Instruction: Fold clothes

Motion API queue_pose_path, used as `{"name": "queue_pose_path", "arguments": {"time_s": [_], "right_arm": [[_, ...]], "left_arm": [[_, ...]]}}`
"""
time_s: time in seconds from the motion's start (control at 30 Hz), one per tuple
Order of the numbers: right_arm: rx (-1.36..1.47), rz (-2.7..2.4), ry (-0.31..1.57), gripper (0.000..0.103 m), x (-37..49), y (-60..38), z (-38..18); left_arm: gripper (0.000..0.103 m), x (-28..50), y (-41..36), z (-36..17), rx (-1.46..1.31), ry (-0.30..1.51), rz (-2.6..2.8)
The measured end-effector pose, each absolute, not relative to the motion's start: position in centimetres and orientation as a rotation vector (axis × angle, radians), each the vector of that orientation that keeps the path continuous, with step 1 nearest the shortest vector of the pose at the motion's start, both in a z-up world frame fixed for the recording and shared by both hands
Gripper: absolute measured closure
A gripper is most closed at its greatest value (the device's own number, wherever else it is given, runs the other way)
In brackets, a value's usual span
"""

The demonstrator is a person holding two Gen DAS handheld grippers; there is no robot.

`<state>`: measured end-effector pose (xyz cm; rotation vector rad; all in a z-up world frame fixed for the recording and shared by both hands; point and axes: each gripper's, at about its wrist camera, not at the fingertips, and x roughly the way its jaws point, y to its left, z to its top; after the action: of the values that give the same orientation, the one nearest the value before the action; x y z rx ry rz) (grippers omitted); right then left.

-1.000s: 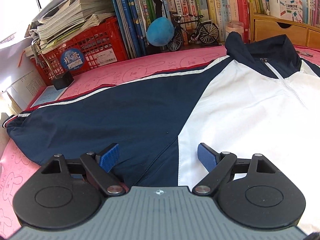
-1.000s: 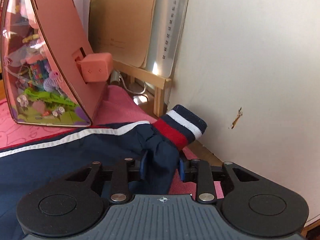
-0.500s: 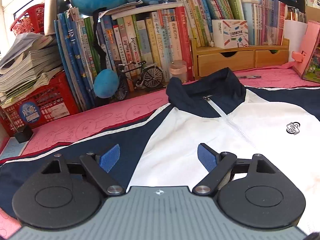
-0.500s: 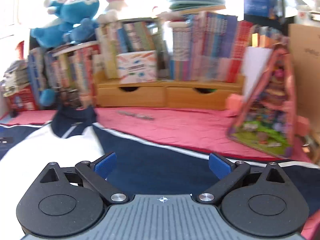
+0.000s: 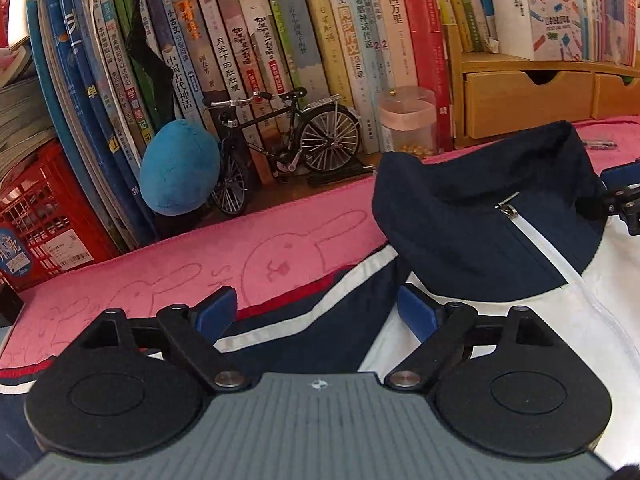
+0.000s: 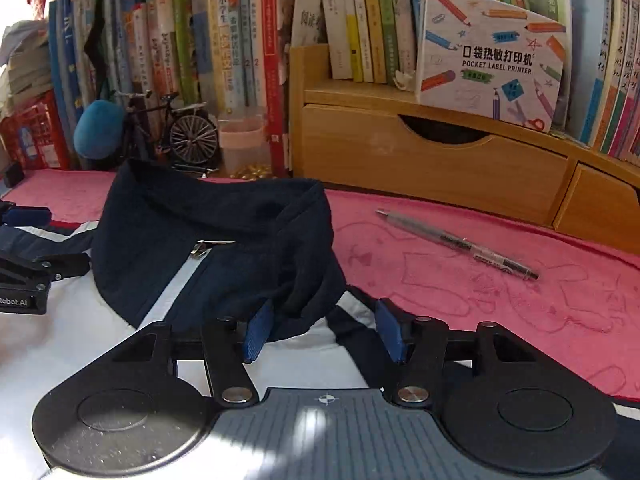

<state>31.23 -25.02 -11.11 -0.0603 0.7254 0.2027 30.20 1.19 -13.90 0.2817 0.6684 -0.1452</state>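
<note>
A: Where did the jacket [image 5: 480, 240] lie, and how much of the folding was done?

B: It lay face up on the pink mat [image 5: 248, 248] over the counter, collar standing toward the row of books [image 5: 280, 40], zipper closed. The white front looked flat. I saw no fold in the body yet, so I judged the job barely begun. The sleeves ran out of view, so I couldn't speak for them.

A: And the tongs?

B: The left tongs [image 5: 316, 312] stood wide and were opening, straddling the striped shoulder seam without pinching it. The right tongs [image 6: 322, 330] were narrowing, with the collar's lower edge and the opposite shoulder between the pads [image 6: 256, 330]; they hadn't pressed the cloth yet.

A: So what remained?

B: Nearly everything, I'd say: gripping both shoulders, bringing the sides in, then doubling the body over. A pen [image 6: 456, 242] lay on the mat beside the collar.
</note>
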Motion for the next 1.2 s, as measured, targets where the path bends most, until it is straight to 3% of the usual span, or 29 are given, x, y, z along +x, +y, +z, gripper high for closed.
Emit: {"name": "queue_pose_path", "arguments": {"time_s": [0.03, 0.1, 0.27, 0.3, 0.33, 0.4, 0.47, 0.6, 0.87, 0.97, 1.03, 1.17, 1.2], "right_arm": [[-0.049, 0.188, 0.72, 0.03, 32.0, -25.4, -11.4], [-0.026, 0.158, 0.708, 0.017, 33.4, -26.2, -11.9], [-0.015, 0.087, 0.716, 0.007, 36.2, -27.1, -12.2], [-0.006, 0.076, 0.722, 0.005, 36.3, -27.3, -12.0], [-0.001, 0.085, 0.723, 0.01, 35.6, -27.2, -11.4], [0.011, 0.102, 0.727, 0.023, 34.0, -27.2, -10.2], [0.008, 0.215, 0.696, 0.023, 30.6, -26.7, -8.6], [-0.071, 0.533, 0.634, 0.016, 19.8, -24.0, -6.4], [-0.286, 0.913, 0.67, 0.001, 0.7, -20.6, -6.6], [-0.446, 0.909, 0.68, 0.001, -3.3, -20.6, -8.3], [-0.395, 0.876, 0.675, 0.0, -4.6, -23.4, -8.7], [-0.326, 0.69, 0.734, 0.0, -4.9, -29.4, -8.6], [-0.322, 0.619, 0.755, 0.0, -5.2, -30.5, -8.2]], "left_arm": [[0.006, 30.8, 1.5, -14.0, 0.27, 0.664, -0.138], [0.002, 31.6, 1.9, -14.1, 0.264, 0.654, -0.122], [0.0, 33.6, 1.8, -13.9, 0.288, 0.651, -0.032], [0.008, 33.8, 1.7, -13.8, 0.306, 0.654, 0.015], [0.02, 34.1, 1.5, -13.7, 0.324, 0.658, 0.061], [0.023, 32.2, 2.7, -12.2, 0.258, 0.642, 0.008], [0.022, 28.6, 4.3, -10.6, 0.159, 0.608, -0.119], [0.018, 19.5, 5.4, -9.2, 0.153, 0.582, -0.334], [0.013, 4.3, 4.8, -11.5, 0.333, 0.65, -0.647], [0.01, 2.4, 6.2, -11.9, 0.346, 0.649, -0.621], [0.004, 1.9, 7.9, -11.9, 0.328, 0.666, -0.576], [0.005, -0.2, 11.0, -10.9, 0.341, 0.67, -0.43], [0.012, -1.0, 11.5, -10.5, 0.346, 0.664, -0.416]]}}
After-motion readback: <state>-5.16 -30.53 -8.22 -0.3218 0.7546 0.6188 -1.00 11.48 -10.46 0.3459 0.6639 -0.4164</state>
